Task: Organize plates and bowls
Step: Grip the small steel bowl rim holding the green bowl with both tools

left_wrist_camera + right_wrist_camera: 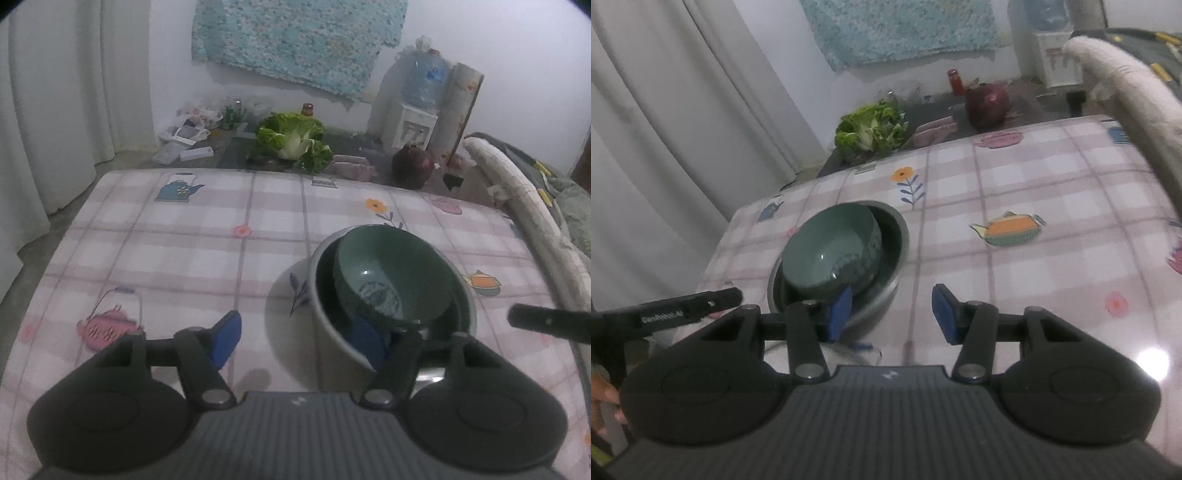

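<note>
Looking down both grippers at a table covered by a checked tablecloth (pixel 184 258) printed with teapots and flowers. Landmark: the grey bowl (pixel 325 332), which stands on a pale plate (pixel 284 314) on the cloth.

Green bowl (pixel 388 273): inside the grey bowl, tilted, leaning against the grey bowl's wall rather than seated flat. Patterned inner bottom visible.

Left gripper (pixel 295 341): jaws spread. Its left blue pad hangs over bare cloth just beside the grey bowl; its right blue pad (pixel 367 343) is inside the grey bowl, below the green bowl's rim. The grey bowl's near wall lies between the pads. Cannot tell whether the inner pad touches either bowl; no pinch seen.

Right gripper (pixel 892 314): jaws spread. One blue pad (pixel 840 314) is at the near rim of the grey bowl, close under the green bowl; contact cannot be told. The other pad is over bare cloth, apart from the bowl. Nothing pinched.

A black finger of the left gripper also shows in the right wrist view, on the bowl's far side from the right gripper.

Beyond the grey bowl, past the table edge: a leafy cabbage (pixel 291 140), a dark red round object (pixel 412 166), a water dispenser (pixel 413 110).
</note>
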`<state>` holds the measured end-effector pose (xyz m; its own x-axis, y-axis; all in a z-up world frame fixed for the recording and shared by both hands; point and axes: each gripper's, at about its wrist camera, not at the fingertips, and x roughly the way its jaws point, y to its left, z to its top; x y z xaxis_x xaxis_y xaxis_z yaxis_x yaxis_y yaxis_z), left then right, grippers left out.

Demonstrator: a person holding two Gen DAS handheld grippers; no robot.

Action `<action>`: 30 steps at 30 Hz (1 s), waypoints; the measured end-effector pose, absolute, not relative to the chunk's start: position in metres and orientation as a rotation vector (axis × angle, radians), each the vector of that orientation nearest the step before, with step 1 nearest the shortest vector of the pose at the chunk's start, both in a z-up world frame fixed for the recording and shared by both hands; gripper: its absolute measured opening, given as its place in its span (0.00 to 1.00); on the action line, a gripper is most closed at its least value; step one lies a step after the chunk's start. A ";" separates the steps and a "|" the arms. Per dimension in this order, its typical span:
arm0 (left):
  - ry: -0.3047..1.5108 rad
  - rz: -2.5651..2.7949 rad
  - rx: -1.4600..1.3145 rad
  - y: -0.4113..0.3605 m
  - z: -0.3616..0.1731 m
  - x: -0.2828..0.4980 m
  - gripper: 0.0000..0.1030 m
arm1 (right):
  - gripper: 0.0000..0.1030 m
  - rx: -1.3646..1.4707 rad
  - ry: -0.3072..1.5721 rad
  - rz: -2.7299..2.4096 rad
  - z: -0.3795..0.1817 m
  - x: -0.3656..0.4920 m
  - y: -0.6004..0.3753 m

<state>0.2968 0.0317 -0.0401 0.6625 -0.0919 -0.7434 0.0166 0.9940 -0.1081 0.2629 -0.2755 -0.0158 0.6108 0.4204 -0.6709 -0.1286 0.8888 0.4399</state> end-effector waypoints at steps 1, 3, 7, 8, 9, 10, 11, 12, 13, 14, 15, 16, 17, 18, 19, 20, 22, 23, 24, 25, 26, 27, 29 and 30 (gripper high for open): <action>0.852 -0.064 -0.092 0.029 -0.043 0.302 0.56 | 0.46 0.372 0.868 0.327 -0.020 0.271 -0.274; 0.873 -0.067 -0.094 0.025 -0.049 0.312 0.51 | 0.46 0.383 0.888 0.329 -0.028 0.285 -0.272; 0.907 -0.067 -0.101 0.024 -0.061 0.321 0.37 | 0.39 0.385 0.915 0.333 -0.043 0.305 -0.265; 0.910 -0.072 -0.112 0.024 -0.063 0.322 0.36 | 0.36 0.383 0.922 0.331 -0.046 0.309 -0.264; 0.911 -0.076 -0.119 0.024 -0.064 0.322 0.34 | 0.35 0.384 0.929 0.330 -0.049 0.313 -0.262; 0.913 -0.081 -0.122 0.024 -0.065 0.323 0.32 | 0.34 0.386 0.936 0.329 -0.052 0.317 -0.261; 0.914 -0.085 -0.123 0.024 -0.066 0.324 0.31 | 0.31 0.386 0.943 0.329 -0.055 0.319 -0.260; 0.917 -0.088 -0.126 0.024 -0.068 0.326 0.29 | 0.29 0.385 0.949 0.328 -0.058 0.323 -0.260; 0.922 -0.093 -0.133 0.024 -0.069 0.327 0.28 | 0.29 0.386 0.955 0.323 -0.060 0.326 -0.259; 0.927 -0.096 -0.144 0.025 -0.070 0.328 0.27 | 0.26 0.391 0.962 0.318 -0.063 0.329 -0.259; 0.931 -0.099 -0.160 0.025 -0.072 0.330 0.24 | 0.23 0.401 0.968 0.317 -0.065 0.331 -0.260; 0.934 -0.104 -0.175 0.026 -0.073 0.331 0.21 | 0.21 0.420 0.973 0.321 -0.068 0.334 -0.261; 0.937 -0.112 -0.189 0.027 -0.074 0.333 0.18 | 0.19 0.438 0.978 0.326 -0.070 0.336 -0.262; 0.941 -0.118 -0.194 0.026 -0.075 0.334 0.16 | 0.16 0.448 0.980 0.330 -0.072 0.338 -0.262; 0.941 -0.114 -0.192 0.025 -0.075 0.335 0.16 | 0.14 0.450 0.978 0.335 -0.072 0.339 -0.260; 0.942 -0.112 -0.187 0.024 -0.075 0.335 0.16 | 0.09 0.447 0.974 0.344 -0.072 0.339 -0.259; 0.949 -0.112 -0.195 0.025 -0.074 0.335 0.15 | 0.09 0.421 0.967 0.339 -0.070 0.337 -0.255; 0.955 -0.113 -0.202 0.026 -0.073 0.334 0.15 | 0.09 0.420 0.969 0.337 -0.069 0.335 -0.254; 0.958 -0.115 -0.209 0.028 -0.072 0.333 0.15 | 0.09 0.428 0.976 0.337 -0.069 0.334 -0.254; 0.955 -0.118 -0.212 0.029 -0.072 0.332 0.15 | 0.09 0.433 0.981 0.341 -0.068 0.332 -0.255; 0.947 -0.121 -0.210 0.030 -0.072 0.331 0.15 | 0.09 0.436 0.981 0.347 -0.068 0.330 -0.255; 0.945 -0.121 -0.207 0.030 -0.072 0.331 0.15 | 0.09 0.438 0.979 0.351 -0.068 0.328 -0.256; 0.944 -0.114 -0.189 0.027 -0.073 0.332 0.15 | 0.09 0.451 0.981 0.353 -0.068 0.327 -0.257; 0.941 -0.111 -0.171 0.025 -0.073 0.332 0.16 | 0.09 0.453 0.983 0.350 -0.069 0.328 -0.257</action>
<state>0.3325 0.0247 -0.0728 0.5844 -0.1689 -0.7937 0.0199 0.9808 -0.1940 0.3285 -0.2569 -0.0692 0.5119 0.4785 -0.7134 -0.0794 0.8533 0.5153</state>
